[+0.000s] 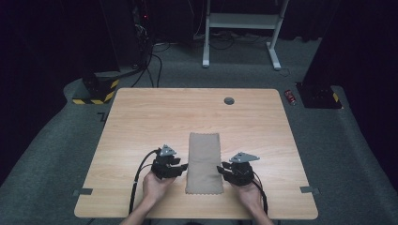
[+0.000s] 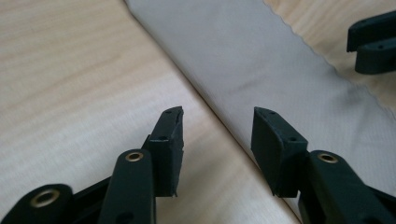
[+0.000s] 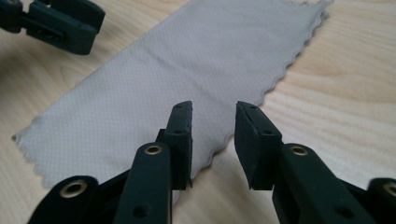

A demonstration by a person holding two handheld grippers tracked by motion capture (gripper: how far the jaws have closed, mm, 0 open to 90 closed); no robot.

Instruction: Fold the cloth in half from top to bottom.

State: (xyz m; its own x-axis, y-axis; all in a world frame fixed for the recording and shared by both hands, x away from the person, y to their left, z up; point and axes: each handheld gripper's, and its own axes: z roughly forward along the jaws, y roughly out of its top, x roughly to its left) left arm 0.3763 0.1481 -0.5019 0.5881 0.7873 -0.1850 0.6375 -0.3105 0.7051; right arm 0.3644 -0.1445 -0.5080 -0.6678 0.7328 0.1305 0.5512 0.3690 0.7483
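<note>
A beige cloth [image 1: 203,162] folded into a long strip lies flat on the wooden table [image 1: 141,117], near the front middle. My left gripper [image 1: 184,166] sits at the strip's left edge, open, its jaws straddling the smooth folded edge of the cloth [image 2: 261,60]. My right gripper [image 1: 219,169] is at the strip's right side, open, jaws just above the zigzag-cut edge of the cloth [image 3: 187,65]. Nothing is held between either pair of jaws. In the left gripper view the right gripper's jaws [image 2: 373,42] show beyond the cloth; in the right gripper view the left gripper's jaws [image 3: 60,23] do.
A round grommet hole [image 1: 229,101] sits near the table's far edge. Grey carpet surrounds the table; a white desk frame [image 1: 241,28], cables and a yellow-black striped base [image 1: 96,91] stand behind. A red can [image 1: 291,97] lies on the floor at right.
</note>
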